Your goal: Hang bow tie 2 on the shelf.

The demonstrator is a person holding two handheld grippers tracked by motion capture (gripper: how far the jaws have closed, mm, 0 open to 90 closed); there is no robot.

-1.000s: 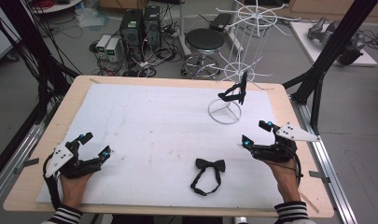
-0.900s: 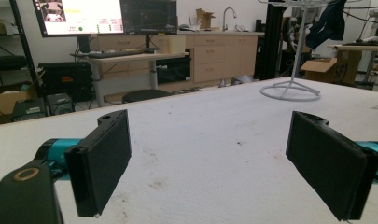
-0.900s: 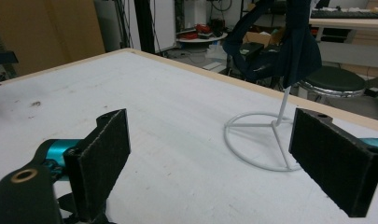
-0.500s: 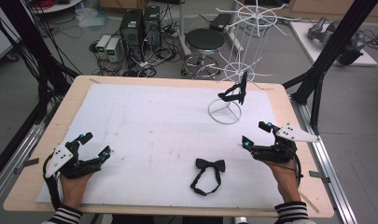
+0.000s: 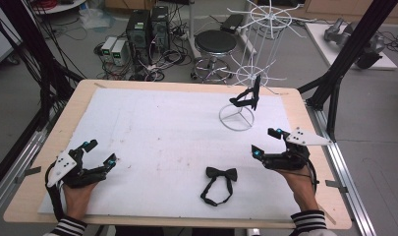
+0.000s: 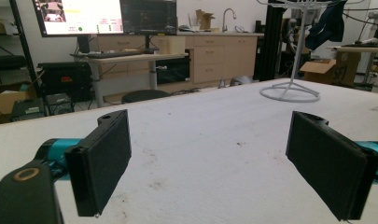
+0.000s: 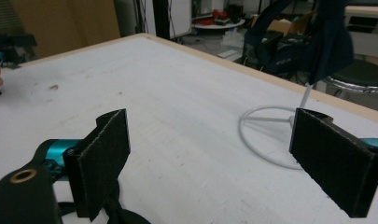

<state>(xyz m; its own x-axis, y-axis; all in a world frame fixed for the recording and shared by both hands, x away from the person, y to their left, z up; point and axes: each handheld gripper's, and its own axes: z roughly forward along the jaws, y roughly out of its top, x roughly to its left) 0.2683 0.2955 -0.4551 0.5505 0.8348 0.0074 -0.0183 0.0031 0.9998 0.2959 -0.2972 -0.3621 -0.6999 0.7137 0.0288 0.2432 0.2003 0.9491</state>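
Nothing has shifted since a second ago: black bow tie (image 5: 219,183) lies flat on the white mat (image 5: 162,128) near the front edge; right gripper (image 5: 266,143) rests beside it, jaws spread; left gripper (image 5: 101,152) well apart, likewise released; wire stand (image 5: 243,98) behind.

Your left gripper (image 5: 99,153) has loads of bare white mat (image 5: 162,128) ahead, open all the way to the far edge. On the right it's tighter: the white wire rack (image 5: 238,118) stands just beyond your right gripper (image 5: 266,141), a dark bow tie (image 5: 246,97) dangling off it, and another bow tie (image 5: 218,183) lies near-centre
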